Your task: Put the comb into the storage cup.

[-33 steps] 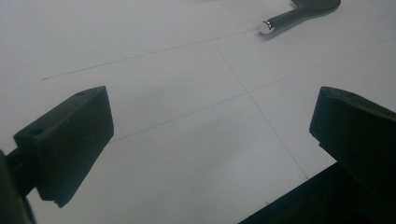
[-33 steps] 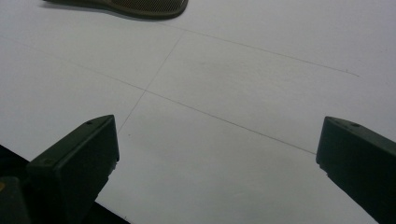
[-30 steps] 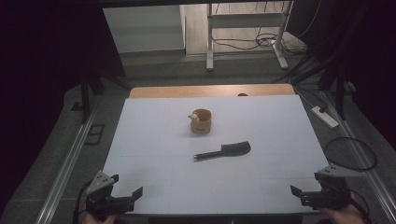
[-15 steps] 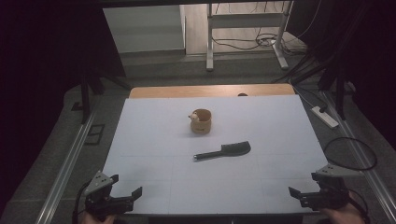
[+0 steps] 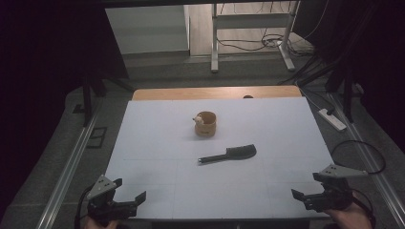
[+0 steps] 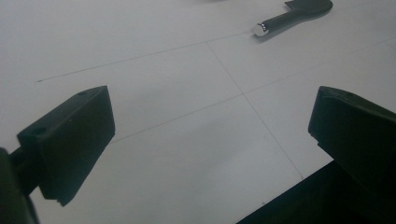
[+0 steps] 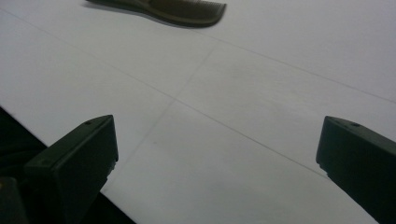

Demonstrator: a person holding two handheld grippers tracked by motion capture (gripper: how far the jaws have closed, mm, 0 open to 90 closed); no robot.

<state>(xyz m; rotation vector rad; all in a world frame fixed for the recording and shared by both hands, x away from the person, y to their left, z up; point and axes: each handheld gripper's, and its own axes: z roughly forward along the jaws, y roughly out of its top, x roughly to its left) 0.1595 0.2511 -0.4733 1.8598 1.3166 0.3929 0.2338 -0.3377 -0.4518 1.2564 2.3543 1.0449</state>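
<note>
**Tongs wait at the near edge**

The white tabletop (image 5: 157,143) lies bare between the left tongs (image 5: 125,202) and right tongs (image 5: 305,197), both released, barely moved. Ahead, well apart, lie a black brush (image 5: 229,154) and a wooden cup (image 5: 206,123).
</note>
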